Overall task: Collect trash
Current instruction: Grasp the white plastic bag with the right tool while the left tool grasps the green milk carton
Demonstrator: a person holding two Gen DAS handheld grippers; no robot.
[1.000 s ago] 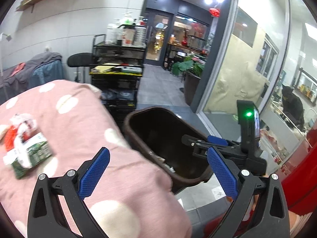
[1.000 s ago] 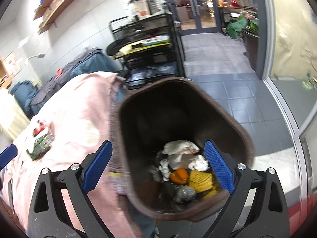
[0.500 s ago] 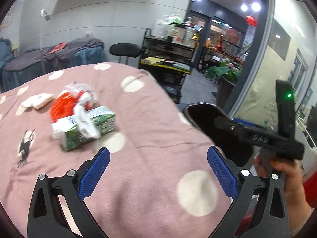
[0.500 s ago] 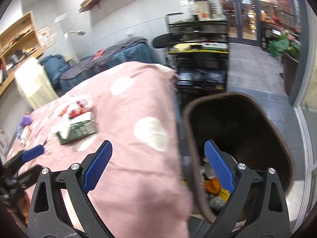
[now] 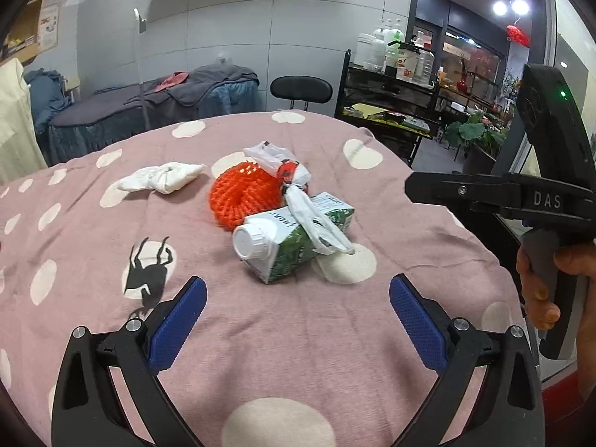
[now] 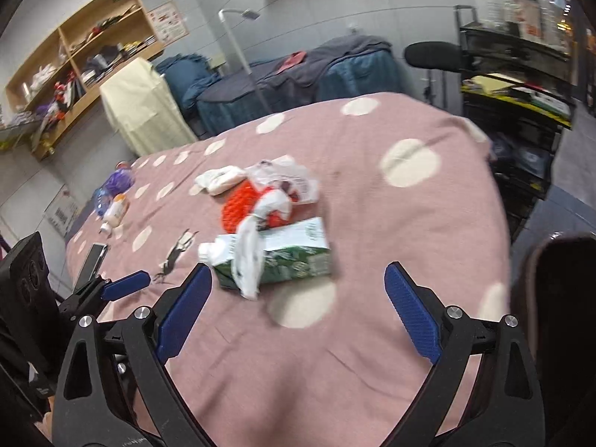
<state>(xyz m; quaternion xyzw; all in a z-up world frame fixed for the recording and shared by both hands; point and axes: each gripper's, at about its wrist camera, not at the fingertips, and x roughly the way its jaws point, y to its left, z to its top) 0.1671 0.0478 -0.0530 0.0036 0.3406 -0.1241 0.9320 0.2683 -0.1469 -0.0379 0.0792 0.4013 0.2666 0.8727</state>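
A green and white drink carton (image 5: 294, 238) (image 6: 277, 255) lies on its side on the pink dotted cloth (image 5: 93, 246) (image 6: 409, 223). A white and red plastic wrapper (image 5: 298, 186) (image 6: 277, 193) drapes over it, beside an orange foam net (image 5: 242, 193) (image 6: 238, 205) and a crumpled white tissue (image 5: 162, 180) (image 6: 219, 180). My left gripper (image 5: 298, 320) hovers open just short of the carton, nothing between its fingers. My right gripper (image 6: 298, 313) is also open and empty, near the carton. The dark brown bin (image 6: 558, 316) stands at the table's right edge.
A phone (image 6: 91, 260), a small bottle (image 6: 115, 212) and a purple item (image 6: 119, 182) lie at the table's far left. A black cart (image 5: 395, 100), a stool (image 5: 300, 89) and a covered bed (image 5: 149, 108) stand behind. A hand (image 5: 547, 283) holds the right gripper.
Both grippers swung left from over the bin to face the table. The carton pile now sits centred ahead of each, and the bin has slid to the right edge.
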